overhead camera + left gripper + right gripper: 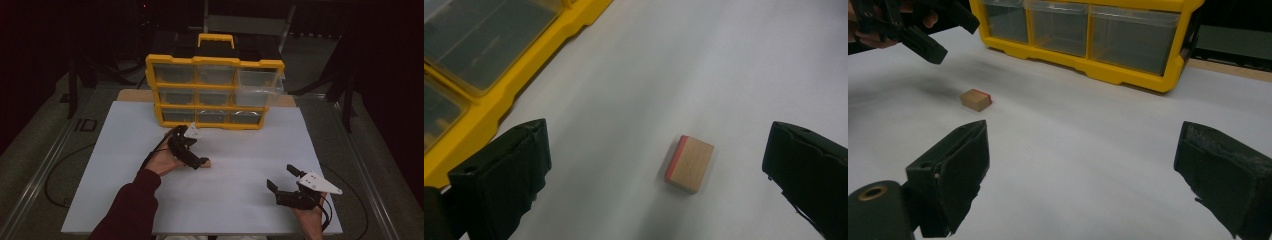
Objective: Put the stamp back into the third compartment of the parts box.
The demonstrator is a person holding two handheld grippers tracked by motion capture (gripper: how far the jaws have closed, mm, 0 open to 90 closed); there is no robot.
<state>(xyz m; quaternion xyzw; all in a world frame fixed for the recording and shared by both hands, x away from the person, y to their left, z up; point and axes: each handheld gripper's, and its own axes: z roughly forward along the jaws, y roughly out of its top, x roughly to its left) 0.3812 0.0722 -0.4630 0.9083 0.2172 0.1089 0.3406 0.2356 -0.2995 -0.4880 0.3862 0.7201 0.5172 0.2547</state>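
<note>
On the left of the white table (125,150), the left gripper (197,161) hangs over a small wooden block (689,164) with one red face, its jaws spread wide with nothing between them; in the left gripper view the block lies flat on the table between the two black jaws, touching neither. By my reading the pickup has only reached the approach: the block is not yet gripped or lifted, and closing on it and carrying it somewhere are still to come, likely to the yellow drawer organizer (215,92) standing upright at the far side of the table. Its top right drawer (259,80) sticks out toward the person, apparently pulled open to take something. Further right, the right gripper (283,179) rests near the table's front edge, jaws apart and empty, well away from the block. No brand, label or writing is legible on the organizer, the block or either gripper.
</note>
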